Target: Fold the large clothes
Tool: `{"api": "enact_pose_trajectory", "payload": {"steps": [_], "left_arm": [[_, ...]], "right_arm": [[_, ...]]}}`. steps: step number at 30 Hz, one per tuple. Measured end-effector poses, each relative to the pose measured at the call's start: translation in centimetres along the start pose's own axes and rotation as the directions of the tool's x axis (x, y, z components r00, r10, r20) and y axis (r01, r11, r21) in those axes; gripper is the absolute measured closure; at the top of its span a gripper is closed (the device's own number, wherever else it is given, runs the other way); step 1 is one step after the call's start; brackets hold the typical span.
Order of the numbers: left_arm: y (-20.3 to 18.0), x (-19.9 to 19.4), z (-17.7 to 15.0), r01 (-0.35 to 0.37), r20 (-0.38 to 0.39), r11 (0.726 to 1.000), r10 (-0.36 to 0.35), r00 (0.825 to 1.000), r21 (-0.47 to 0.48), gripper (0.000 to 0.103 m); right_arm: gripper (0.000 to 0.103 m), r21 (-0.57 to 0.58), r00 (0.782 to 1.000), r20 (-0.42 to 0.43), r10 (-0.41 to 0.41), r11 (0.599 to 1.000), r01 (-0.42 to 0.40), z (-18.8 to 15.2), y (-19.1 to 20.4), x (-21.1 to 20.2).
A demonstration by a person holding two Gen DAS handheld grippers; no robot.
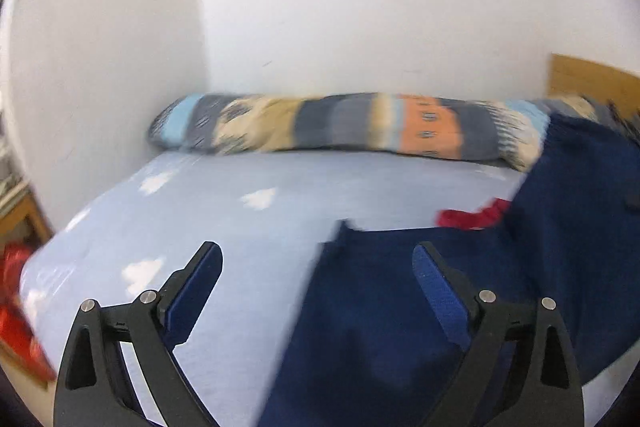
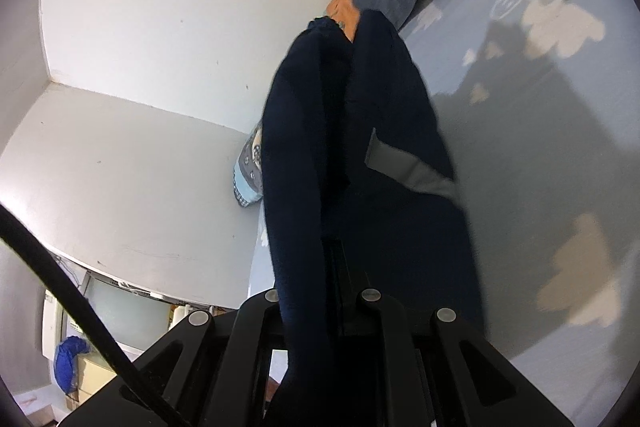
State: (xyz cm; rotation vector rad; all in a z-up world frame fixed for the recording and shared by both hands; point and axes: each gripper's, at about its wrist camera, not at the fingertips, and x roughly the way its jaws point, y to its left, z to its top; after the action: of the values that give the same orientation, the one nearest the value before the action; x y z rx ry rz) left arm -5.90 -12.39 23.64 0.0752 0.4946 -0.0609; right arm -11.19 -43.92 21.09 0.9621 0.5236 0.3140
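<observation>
Left claw (image 1: 318,259) gapes wide, empty, above one navy garment (image 1: 400,307) spread across the bed (image 1: 200,211) toward 3 o'clock. Right claw (image 2: 336,251) stands clamped on the same garment (image 2: 360,115), which drapes over its fingers. One patterned pillow (image 1: 344,125) lies at 12 o'clock.

1. No text, label, brand, number or sign can be read in either view.
2. The patterned bolster (image 1: 348,125) along the wall shows only cartoon prints and checks, no letters.
3. The bed sheet (image 1: 240,227) below the bolster carries cloud shapes, no writing.
4. A grey tag (image 2: 404,169) on the navy garment (image 2: 360,131) looks blank.
</observation>
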Motion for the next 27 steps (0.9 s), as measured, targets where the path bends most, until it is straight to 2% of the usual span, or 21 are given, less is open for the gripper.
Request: {"api": "enact_pose_trajectory", "payload": {"steps": [5,8,11,13,15,16,18,20,23,24,26,27], "left_arm": [[6.7,-1.2,0.5,-0.081,-0.005,0.986,0.081,0.997,-0.144,0.007],[9.6,-2.0,0.1,-0.148,-0.011,0.974,0.148,0.989,-0.170,0.007],[11.9,-1.6,-0.5,-0.164,-0.046,0.962,0.157,0.986,-0.220,0.007],[12.9,-1.0,-0.7,-0.158,-0.081,0.955,0.142,0.987,-0.252,0.007],[13.6,-0.5,-0.7,-0.146,-0.094,0.946,0.124,0.988,-0.289,0.007],[13.8,-0.7,-0.7,-0.148,-0.095,0.943,0.125,0.988,-0.299,0.007],[14.0,-0.9,-0.7,-0.155,-0.093,0.942,0.134,0.987,-0.298,0.008],[14.3,-0.9,-0.7,-0.167,-0.095,0.940,0.145,0.985,-0.298,0.007],[14.6,-0.4,-0.4,-0.164,-0.102,0.930,0.138,0.985,-0.329,0.008],[14.7,-0.4,-0.4,-0.163,-0.103,0.927,0.135,0.985,-0.337,0.008],[14.6,-0.3,-0.4,-0.160,-0.107,0.925,0.131,0.986,-0.343,0.008],[14.6,-0.2,-0.4,-0.165,-0.111,0.925,0.134,0.985,-0.341,0.007]], "right_arm": [[0.094,-0.061,0.995,-0.050,-0.081,0.995,0.077,-3.9,4.9,7.6],[0.094,-0.107,0.989,-0.085,-0.124,0.988,0.115,-7.2,6.9,13.0],[0.094,-0.164,0.977,-0.107,-0.186,0.972,0.167,-10.3,7.8,18.2],[0.094,-0.265,0.949,-0.091,-0.303,0.926,0.270,-13.1,7.7,22.5],[0.094,-0.339,0.919,-0.097,-0.381,0.881,0.330,-15.5,6.3,26.2],[0.094,-0.344,0.903,-0.130,-0.410,0.873,0.346,-16.9,4.7,28.4],[0.094,-0.353,0.891,-0.123,-0.437,0.858,0.373,-18.1,3.6,29.7],[0.094,-0.369,0.892,-0.102,-0.440,0.850,0.377,-18.3,4.3,29.6],[0.094,-0.359,0.896,-0.113,-0.429,0.858,0.366,-17.4,4.9,29.6],[0.094,-0.387,0.887,-0.111,-0.448,0.842,0.377,-17.6,5.3,29.9],[0.080,-0.435,0.864,-0.125,-0.487,0.810,0.393,-17.6,5.0,31.1],[0.068,-0.457,0.858,-0.141,-0.493,0.802,0.386,-18.2,5.0,31.5]]}}
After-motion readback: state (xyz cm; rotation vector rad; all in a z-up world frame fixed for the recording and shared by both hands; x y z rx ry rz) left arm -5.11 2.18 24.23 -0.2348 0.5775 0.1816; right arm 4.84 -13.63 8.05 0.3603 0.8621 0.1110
